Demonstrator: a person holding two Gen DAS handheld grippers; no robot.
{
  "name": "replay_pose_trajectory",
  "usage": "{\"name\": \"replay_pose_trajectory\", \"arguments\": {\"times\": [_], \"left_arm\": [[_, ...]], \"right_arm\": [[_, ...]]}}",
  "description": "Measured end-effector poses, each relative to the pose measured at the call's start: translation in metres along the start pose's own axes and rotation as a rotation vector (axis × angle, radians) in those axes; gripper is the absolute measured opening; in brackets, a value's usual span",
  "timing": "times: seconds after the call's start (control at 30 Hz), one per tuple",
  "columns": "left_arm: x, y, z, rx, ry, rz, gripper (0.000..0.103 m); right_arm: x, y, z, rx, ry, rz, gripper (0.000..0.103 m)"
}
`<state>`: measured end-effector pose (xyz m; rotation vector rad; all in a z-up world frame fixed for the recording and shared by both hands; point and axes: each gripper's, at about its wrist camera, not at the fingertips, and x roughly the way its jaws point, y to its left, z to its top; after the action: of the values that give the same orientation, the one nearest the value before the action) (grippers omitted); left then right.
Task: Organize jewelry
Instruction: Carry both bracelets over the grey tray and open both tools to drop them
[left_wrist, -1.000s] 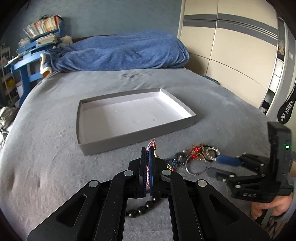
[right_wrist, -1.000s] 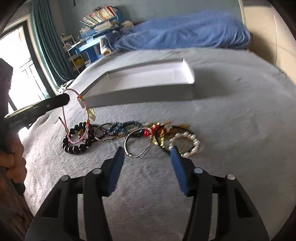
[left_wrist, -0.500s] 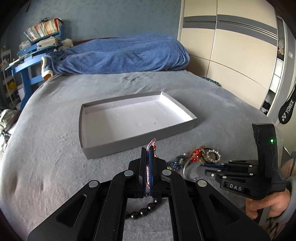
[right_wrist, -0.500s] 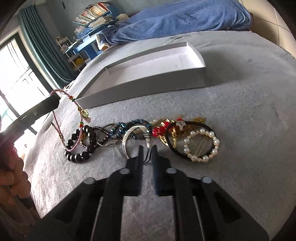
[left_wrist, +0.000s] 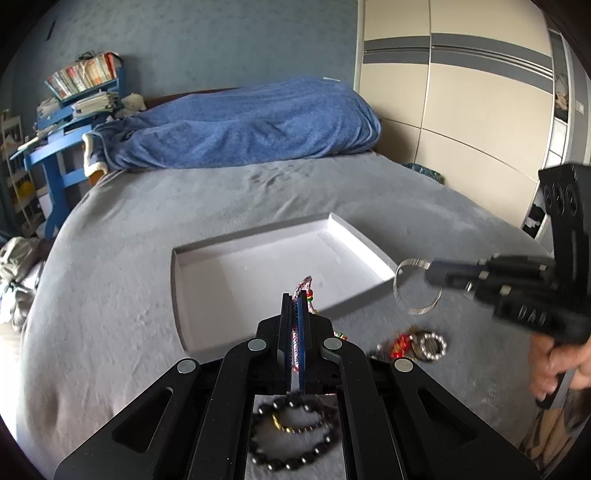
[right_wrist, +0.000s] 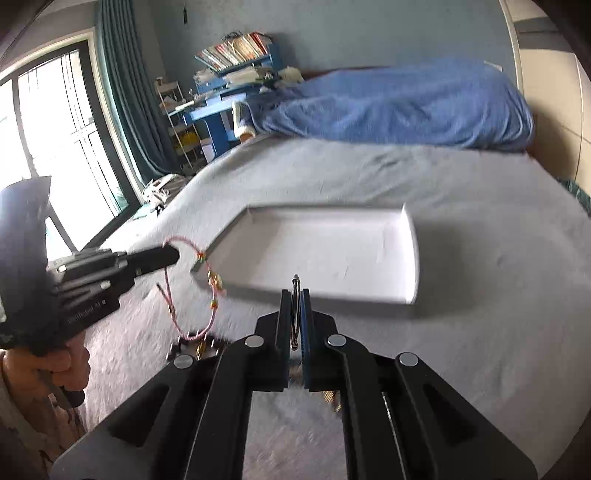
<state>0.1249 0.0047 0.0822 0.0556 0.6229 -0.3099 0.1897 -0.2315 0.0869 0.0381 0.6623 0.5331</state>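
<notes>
My left gripper has its jaws clamped on a pink cord bracelet, which dangles above the grey bed near the white tray. My right gripper has its jaws pinched on a silver bangle, lifted clear beside the tray's corner. A black bead bracelet and a pearl bracelet lie on the bed.

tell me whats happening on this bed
A person is sorting jewelry into a white tray on the bed. The left tool is shut on a pink cord bracelet; the right tool is shut on a silver bangle. Both pieces are held off the bed near the tray. More bracelets lie on the blanket.
</notes>
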Motion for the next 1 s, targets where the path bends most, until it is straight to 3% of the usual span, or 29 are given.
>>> {"name": "replay_pose_trajectory", "arguments": {"times": [0.17, 0.33, 0.57, 1.0], "left_arm": [[0.011, 0.013, 0.015, -0.001, 0.006, 0.004, 0.003], [0.029, 0.029, 0.024, -0.014, 0.016, 0.017, 0.003], [0.059, 0.052, 0.026, -0.078, 0.039, 0.024, 0.003], [0.106, 0.082, 0.006, -0.104, 0.13, 0.103, 0.003]], "right_arm": [[0.008, -0.022, 0.025, 0.022, -0.039, -0.003, 0.005], [0.03, -0.043, 0.03, 0.061, -0.036, -0.011, 0.005], [0.072, -0.057, 0.039, 0.08, 0.012, -0.011, 0.005], [0.124, -0.069, 0.015, 0.115, 0.171, -0.035, 0.005]]}}
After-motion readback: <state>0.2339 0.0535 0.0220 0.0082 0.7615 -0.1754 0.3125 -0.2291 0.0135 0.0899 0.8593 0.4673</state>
